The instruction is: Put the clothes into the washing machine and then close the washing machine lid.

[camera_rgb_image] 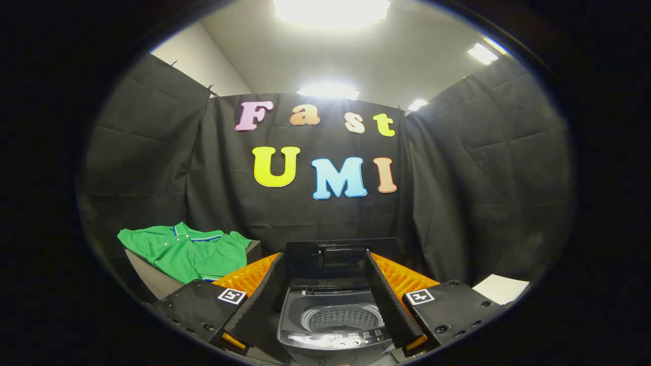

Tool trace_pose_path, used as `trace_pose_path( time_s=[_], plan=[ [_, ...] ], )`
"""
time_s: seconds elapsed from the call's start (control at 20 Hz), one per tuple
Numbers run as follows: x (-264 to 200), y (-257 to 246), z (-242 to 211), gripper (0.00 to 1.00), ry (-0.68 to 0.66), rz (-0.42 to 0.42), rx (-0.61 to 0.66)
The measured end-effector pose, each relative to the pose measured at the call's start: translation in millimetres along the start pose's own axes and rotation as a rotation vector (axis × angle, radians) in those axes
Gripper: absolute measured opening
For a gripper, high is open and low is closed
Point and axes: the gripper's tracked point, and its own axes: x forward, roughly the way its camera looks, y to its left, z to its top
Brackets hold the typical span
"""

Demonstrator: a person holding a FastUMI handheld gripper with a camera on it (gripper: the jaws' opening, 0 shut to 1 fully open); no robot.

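while the gripper (328,284) is hanging with its two fingers spread wide and holding nothing, the small washing machine (333,317) is sitting right between them, a little ahead. its lid (341,259) is standing up at the back, so the round drum (342,319) is showing and looks empty. the green shirt (188,251) is lying off to the left, on top of a box-like stand (152,279), well apart from the fingers and from the machine. so the clothes are not in yet, and picking up the shirt seems to be the step to do now. to do it well, i think the gripper should be turning toward the shirt and coming down on a thick, bunched part, maybe near the collar (196,234), so the fingers are pinching lots of cloth and not just one thin layer. lifting slowly should help, because a floppy shirt could be dragging or catching on the edge of the stand. then it should be going over the open drum before letting go, so no sleeve is hanging over the rim when the lid is closing. a white sheet (501,287) is lying to the right.
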Motion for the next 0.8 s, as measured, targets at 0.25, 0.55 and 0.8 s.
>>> trace_pose_path(
  time_s=[0.25, 0.55, 0.8],
  plan=[
    [12, 26, 14, 0.98, 0.003, 0.058, -0.001],
    [30, 73, 27, 0.98, 0.010, 0.143, 0.010],
    [45, 119, 35, 0.98, 0.018, 0.239, 0.033]
  ],
)
